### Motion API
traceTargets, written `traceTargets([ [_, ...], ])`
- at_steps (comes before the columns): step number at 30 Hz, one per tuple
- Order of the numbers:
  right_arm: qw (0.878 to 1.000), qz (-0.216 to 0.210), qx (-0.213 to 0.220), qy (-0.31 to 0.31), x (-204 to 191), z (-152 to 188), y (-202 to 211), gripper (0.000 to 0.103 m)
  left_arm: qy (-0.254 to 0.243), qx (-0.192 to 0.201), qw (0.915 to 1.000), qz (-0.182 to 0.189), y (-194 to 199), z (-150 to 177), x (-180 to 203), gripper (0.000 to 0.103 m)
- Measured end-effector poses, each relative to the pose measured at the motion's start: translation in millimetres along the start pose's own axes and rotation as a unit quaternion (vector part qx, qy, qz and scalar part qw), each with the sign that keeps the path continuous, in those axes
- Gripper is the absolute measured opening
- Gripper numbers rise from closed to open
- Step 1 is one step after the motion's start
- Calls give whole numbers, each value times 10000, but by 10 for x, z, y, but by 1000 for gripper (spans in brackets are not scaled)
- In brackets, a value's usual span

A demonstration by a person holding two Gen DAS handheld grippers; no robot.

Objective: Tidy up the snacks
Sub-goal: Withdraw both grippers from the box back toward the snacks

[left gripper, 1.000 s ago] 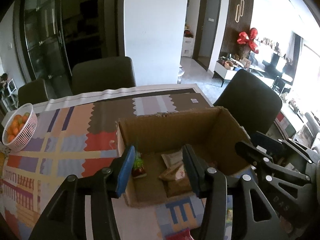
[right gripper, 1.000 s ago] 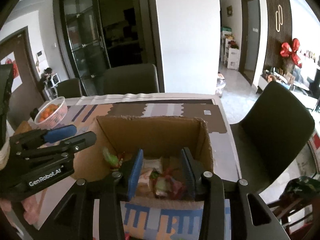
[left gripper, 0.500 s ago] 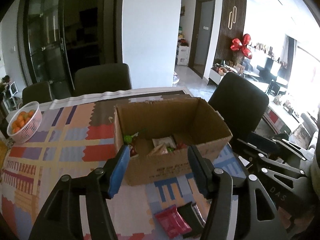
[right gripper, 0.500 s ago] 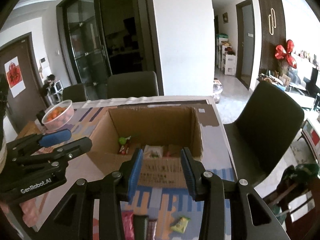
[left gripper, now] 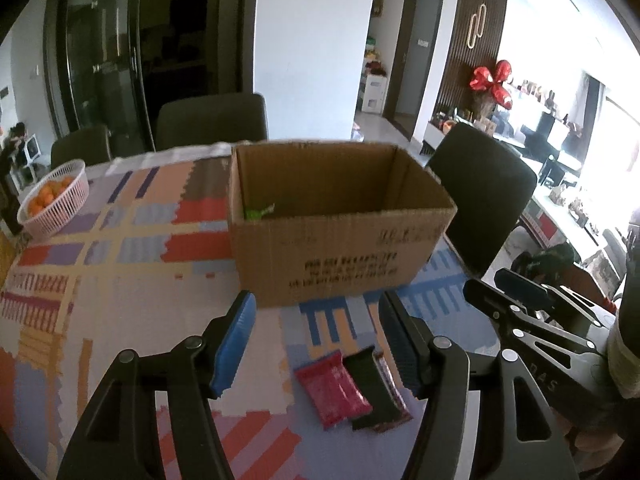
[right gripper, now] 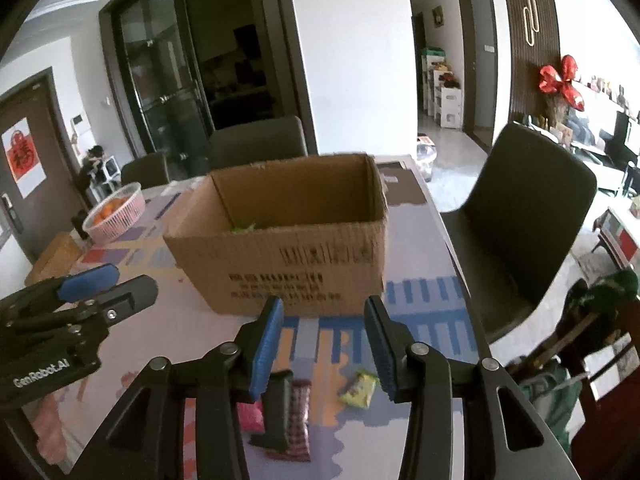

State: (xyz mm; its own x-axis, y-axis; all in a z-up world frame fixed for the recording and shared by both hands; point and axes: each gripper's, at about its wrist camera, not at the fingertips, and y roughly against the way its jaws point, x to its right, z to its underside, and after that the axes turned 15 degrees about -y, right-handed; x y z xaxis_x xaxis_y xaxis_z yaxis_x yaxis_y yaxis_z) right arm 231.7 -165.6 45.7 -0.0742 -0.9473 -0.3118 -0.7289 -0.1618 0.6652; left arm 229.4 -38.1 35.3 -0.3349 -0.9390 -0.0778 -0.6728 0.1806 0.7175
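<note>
Snacks first: the loose ones are lying flat on the patterned table mat (left gripper: 132, 280) right under your claws, on the near side of the cardboard box (left gripper: 340, 248). There's a red packet (left gripper: 330, 392), a dark packet (left gripper: 368, 388) touching it, a checkered one (right gripper: 298, 412) beside that, and a yellow-green packet (right gripper: 360, 390) off a little to the right. They sit in easy reach, so I'd guess that's your pickup pile.

Your left gripper (left gripper: 316, 344) is empty and its jaws are opening, hanging over the red and dark packets, which looks like lining up for a grab. Your right gripper (right gripper: 322, 344) is empty too, jaws spreading a bit, with the dark and checkered packets below the gap but nothing pinched.

Past the pile, the box stands open-topped, and something green (left gripper: 258, 212) peeks over its near wall, so it's probably the drop spot. Further back left, a pink basket (left gripper: 60, 204) of oranges sits well apart near the table edge.
</note>
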Motion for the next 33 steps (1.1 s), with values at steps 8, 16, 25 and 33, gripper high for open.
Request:
traceTargets([
  [8,9993,251,-255,-80,159,239,-164,43,161,-471,9985,219,-248,299,90,63],
  [16,9975,421,-546,-155,281,420,-321,43,187,-905,9951,346,-491,495,168,63],
  [25,9944,545,-867,-263,416,589,-524,43,339,-1312,9895,511,-806,672,226,63],
  [33,9909,661,-1107,-399,524,657,-712,43,477,-1519,9854,602,-1024,763,235,63],
])
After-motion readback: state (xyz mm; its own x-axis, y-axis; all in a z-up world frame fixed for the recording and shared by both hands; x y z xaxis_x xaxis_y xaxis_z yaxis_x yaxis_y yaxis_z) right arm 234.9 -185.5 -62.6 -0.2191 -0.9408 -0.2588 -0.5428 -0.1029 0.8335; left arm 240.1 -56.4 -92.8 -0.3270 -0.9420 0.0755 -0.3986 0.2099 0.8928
